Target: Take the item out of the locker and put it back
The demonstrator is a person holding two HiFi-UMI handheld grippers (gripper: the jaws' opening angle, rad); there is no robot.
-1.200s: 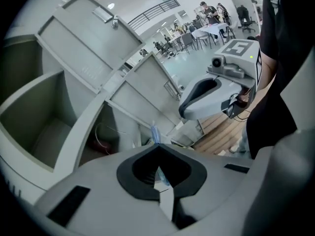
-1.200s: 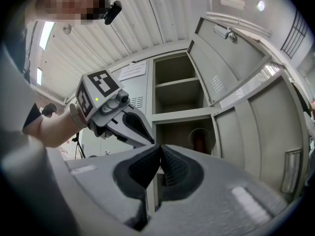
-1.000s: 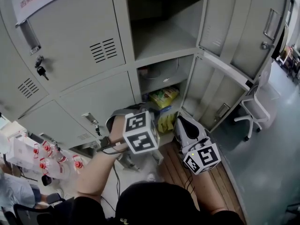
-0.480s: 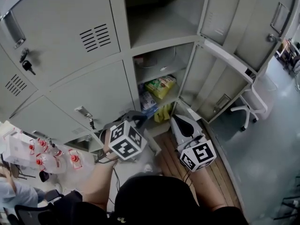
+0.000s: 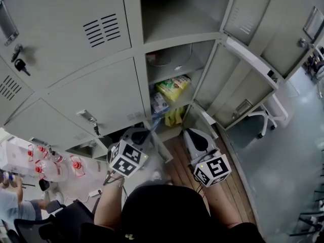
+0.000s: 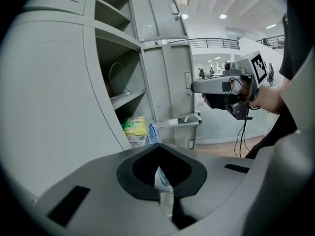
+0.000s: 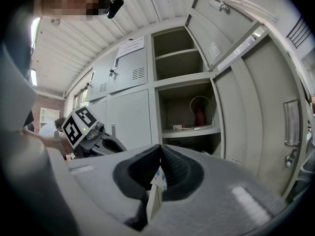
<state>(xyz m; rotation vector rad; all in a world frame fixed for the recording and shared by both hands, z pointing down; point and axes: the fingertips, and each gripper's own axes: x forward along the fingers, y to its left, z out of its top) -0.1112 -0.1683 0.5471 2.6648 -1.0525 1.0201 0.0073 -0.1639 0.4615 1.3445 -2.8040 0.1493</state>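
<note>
The open locker column (image 5: 178, 34) stands in front of me. Its lower compartment holds a yellow-green pack (image 5: 173, 87), a blue-and-white pack (image 5: 158, 103) and something yellow (image 5: 175, 117) below. The left gripper view shows the yellow-green pack (image 6: 135, 126) too. My left gripper (image 5: 147, 132) hangs just in front of that compartment, jaws together (image 6: 160, 149). My right gripper (image 5: 192, 135) is level beside it, jaws together (image 7: 160, 149). A pale sliver shows at each seam; I cannot tell what it is. The compartment above holds a red object (image 7: 199, 117) and a wire loop.
Closed locker doors fill the left, one with a key (image 5: 18, 65). Open doors (image 5: 253, 59) swing out at the right. A white chair (image 5: 264, 118) stands beyond them. Red-capped bottles (image 5: 45, 165) sit at lower left, near a person (image 5: 10, 206). Wooden flooring (image 5: 178, 169) lies underfoot.
Both grippers have dropped lower in front of the lockers. The left one has shifted left and down. Both stay shut.
</note>
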